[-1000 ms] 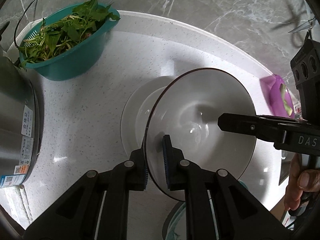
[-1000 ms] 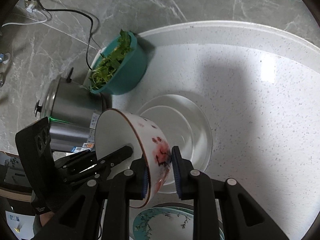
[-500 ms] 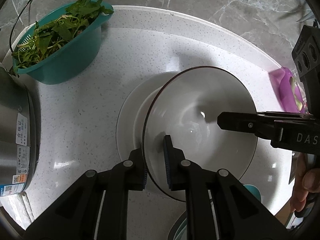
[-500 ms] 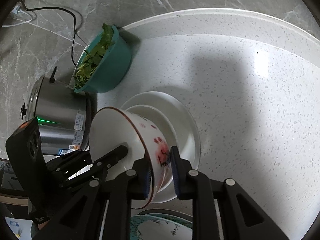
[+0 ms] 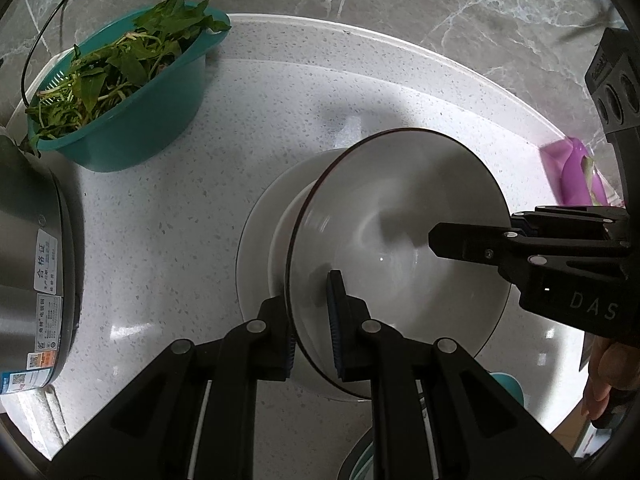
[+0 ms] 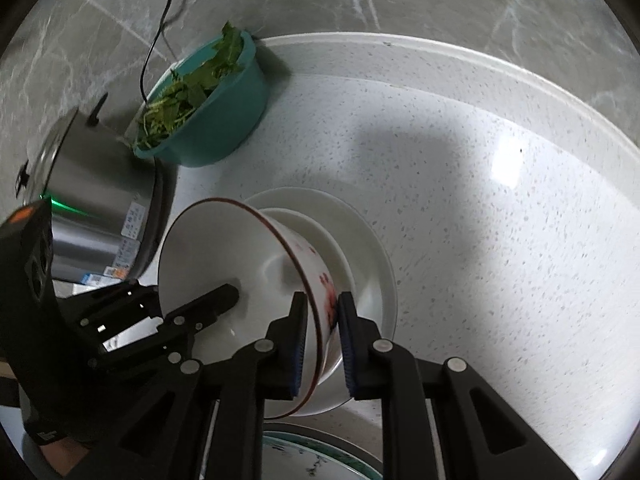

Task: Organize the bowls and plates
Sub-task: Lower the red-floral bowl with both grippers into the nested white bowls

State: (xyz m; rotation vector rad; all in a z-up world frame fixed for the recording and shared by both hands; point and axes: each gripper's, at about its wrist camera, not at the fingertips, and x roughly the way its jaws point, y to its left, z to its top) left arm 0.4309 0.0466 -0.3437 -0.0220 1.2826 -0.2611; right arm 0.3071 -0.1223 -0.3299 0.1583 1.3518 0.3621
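You have the white ceramic bowl with the thin dark-red rim and red flower print point(image 6: 248, 276) gripped from both sides. Your left gripper point(image 5: 312, 320) is clenched on the rim nearest its camera, one of its fingers point(image 5: 335, 312) inside the bowl and the other outside. Your right gripper point(image 6: 322, 336) has just been closing and now pinches the flowered wall on the opposite side, with the bowl wall between its pads.

The bowl hangs tilted, directly above the small white dish point(image 6: 338, 264) that sits inside the wide white plate point(image 6: 376, 264) on the speckled white tabletop point(image 6: 480, 240). Whether its foot already touches the dish cannot be told.

Judging from this, the stack is started: plate and dish are nested, and this bowl looks to be next onto it, not yet set down or released. A green-patterned plate point(image 6: 316, 460) at the near edge still waits. The teal colander of greens point(image 5: 120, 96) and the steel cooker point(image 6: 92, 208) stand well apart.
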